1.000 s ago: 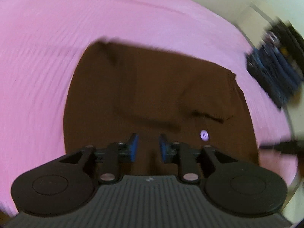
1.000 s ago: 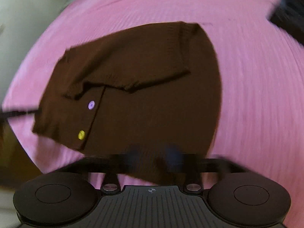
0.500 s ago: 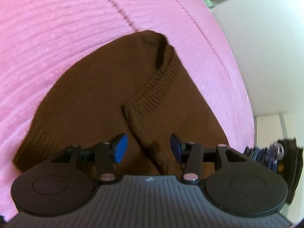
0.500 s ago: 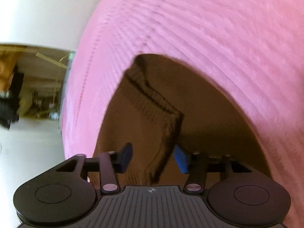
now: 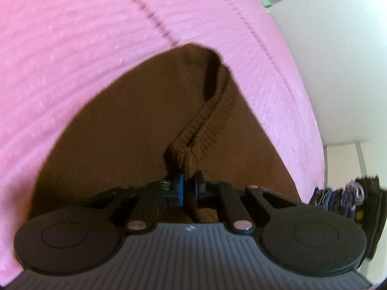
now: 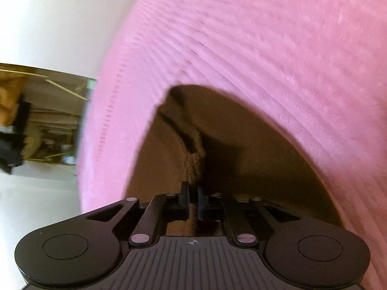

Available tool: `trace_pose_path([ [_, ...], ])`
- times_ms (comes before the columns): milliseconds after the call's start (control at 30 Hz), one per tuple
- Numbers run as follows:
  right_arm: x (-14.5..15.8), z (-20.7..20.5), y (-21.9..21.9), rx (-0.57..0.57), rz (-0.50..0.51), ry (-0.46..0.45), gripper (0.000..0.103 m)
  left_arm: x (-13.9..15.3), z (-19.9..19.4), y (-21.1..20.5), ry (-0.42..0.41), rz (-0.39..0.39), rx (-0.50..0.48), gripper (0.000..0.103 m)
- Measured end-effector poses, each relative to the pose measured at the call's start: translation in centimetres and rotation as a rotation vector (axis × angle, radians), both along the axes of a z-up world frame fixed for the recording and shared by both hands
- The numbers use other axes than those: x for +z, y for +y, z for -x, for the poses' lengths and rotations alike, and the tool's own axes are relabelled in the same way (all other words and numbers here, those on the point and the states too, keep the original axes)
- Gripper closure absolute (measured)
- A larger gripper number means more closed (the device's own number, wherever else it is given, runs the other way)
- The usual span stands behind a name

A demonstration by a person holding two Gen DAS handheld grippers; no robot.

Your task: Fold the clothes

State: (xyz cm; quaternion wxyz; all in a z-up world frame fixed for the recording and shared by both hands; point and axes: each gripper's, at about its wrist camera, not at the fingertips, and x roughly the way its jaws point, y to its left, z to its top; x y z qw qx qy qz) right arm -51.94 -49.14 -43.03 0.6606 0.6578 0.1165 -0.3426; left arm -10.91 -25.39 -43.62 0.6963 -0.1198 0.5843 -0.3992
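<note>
A brown knit cardigan (image 5: 125,130) lies on a pink ribbed bedcover (image 5: 72,36). In the left wrist view my left gripper (image 5: 189,183) is shut on a bunched ribbed edge (image 5: 208,130) of the cardigan, with the knit pinched between its blue pads. In the right wrist view the same brown cardigan (image 6: 261,149) shows on the pink bedcover (image 6: 266,36), and my right gripper (image 6: 192,194) is shut on another ribbed fold (image 6: 192,166) of it. Most of the garment is hidden below both gripper bodies.
A white wall (image 5: 333,60) stands beyond the bed's right edge, with dark clothes hanging (image 5: 350,198) low at the right. In the right wrist view a white wall (image 6: 53,19) and a cluttered room area (image 6: 36,120) lie past the bed's left edge.
Both grippers rolled and came down close onto the cardigan's ribbed edges. Half a second ago their jaws stood apart around the fabric; now both are shut on it, and the knit has bunched up.
</note>
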Motion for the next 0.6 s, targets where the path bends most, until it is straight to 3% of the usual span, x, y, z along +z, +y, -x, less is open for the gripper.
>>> trace_pose_path([
  [133,0.7,2.4,3.6,0.026,-0.020,0.015,0.099,1.8,0.7,2.0,-0.092,-0.007,-0.070,0.098],
  [333,-0.3,4.0,7.0,0.041,-0.057,0.029,0.099,2.0,2.3,5.1,-0.129,-0.063,-0.101,0.098],
  [600,-0.2,4.5,8.4,0.065,-0.027,0.033,0.099,2.2,2.8,6.4,-0.172,-0.062,-0.112,0.098],
])
